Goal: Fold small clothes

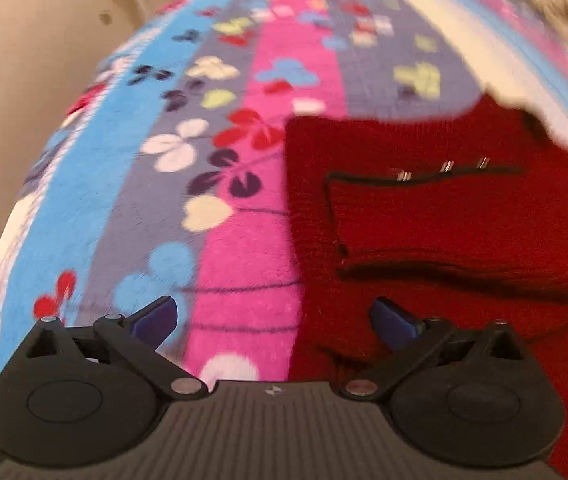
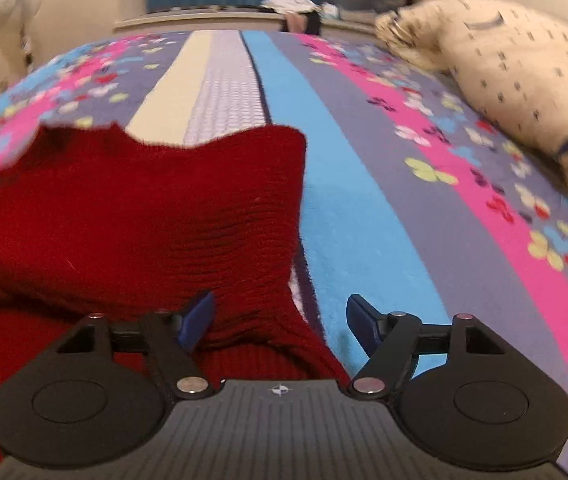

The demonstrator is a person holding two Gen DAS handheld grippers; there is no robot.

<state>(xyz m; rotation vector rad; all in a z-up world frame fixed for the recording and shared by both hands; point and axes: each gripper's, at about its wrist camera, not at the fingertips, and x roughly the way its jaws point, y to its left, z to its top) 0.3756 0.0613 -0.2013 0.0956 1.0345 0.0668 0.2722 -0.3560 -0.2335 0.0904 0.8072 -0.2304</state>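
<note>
Striped floral blanket (image 2: 364,208) under a red ribbed-knit sweater (image 2: 143,216), folded

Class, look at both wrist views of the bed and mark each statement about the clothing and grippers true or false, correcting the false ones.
1. The red knitted garment lies on a striped, flowered blanket. True.
2. The left gripper is clamped shut on the garment. False: its jaws stand wide open with nothing pinched.
3. A cream pillow lies at the right in the right wrist view. True.
4. The garment is blue. False: it is red.
5. The right gripper is open, with a fold of the garment between its fingers. True.
</note>
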